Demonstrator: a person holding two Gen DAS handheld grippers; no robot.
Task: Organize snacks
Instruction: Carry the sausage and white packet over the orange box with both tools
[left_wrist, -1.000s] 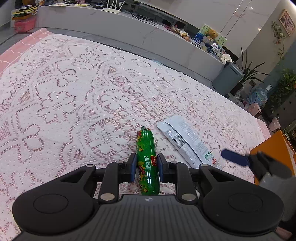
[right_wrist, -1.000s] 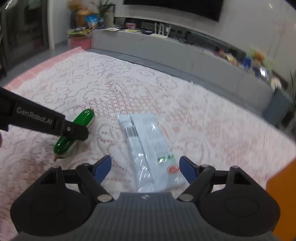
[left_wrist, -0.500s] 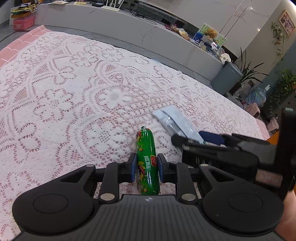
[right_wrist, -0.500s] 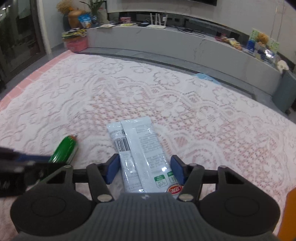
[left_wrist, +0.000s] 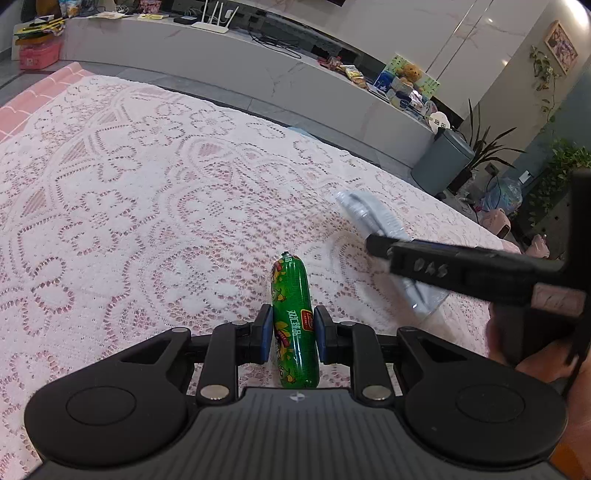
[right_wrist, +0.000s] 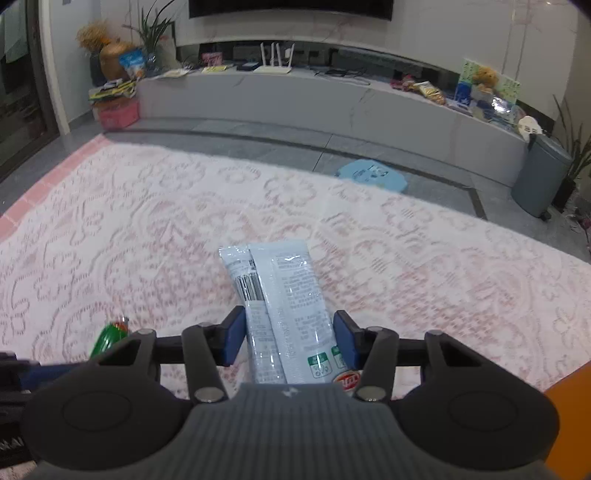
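left wrist view: the left gripper (left_wrist: 290, 334) points forward and steeply down at the table. its two blue pads are pinched on the green sausage snack (left_wrist: 293, 325), one pad against each long side, near the middle of the snack's length. the snack lies along the line of the fingers, its crimped tip toward the far edge of the table, on the white lace tablecloth (left_wrist: 129, 206) over a pink under-layer.

to the right in this view, the right gripper (left_wrist: 380, 245) reaches in from the right edge of the table. it appears as a dark blurred bar lying across the pale blue snack packet (left_wrist: 373, 216). part of the person's hand (left_wrist: 543, 362) shows behind its handle.

right wrist view: the right gripper (right_wrist: 290, 339) also tilts forward and down. the pale blue snack packet (right_wrist: 284, 295) lies lengthwise between its blue pads, long axis toward the far edge. the jaws are closing. the left pad sits at the packet's edge and the right pad just beside the other edge; firm contact cannot be confirmed. the green sausage snack (right_wrist: 110, 334) shows at lower left, well apart from the packet. an orange object (right_wrist: 572, 413) sits at the right edge.
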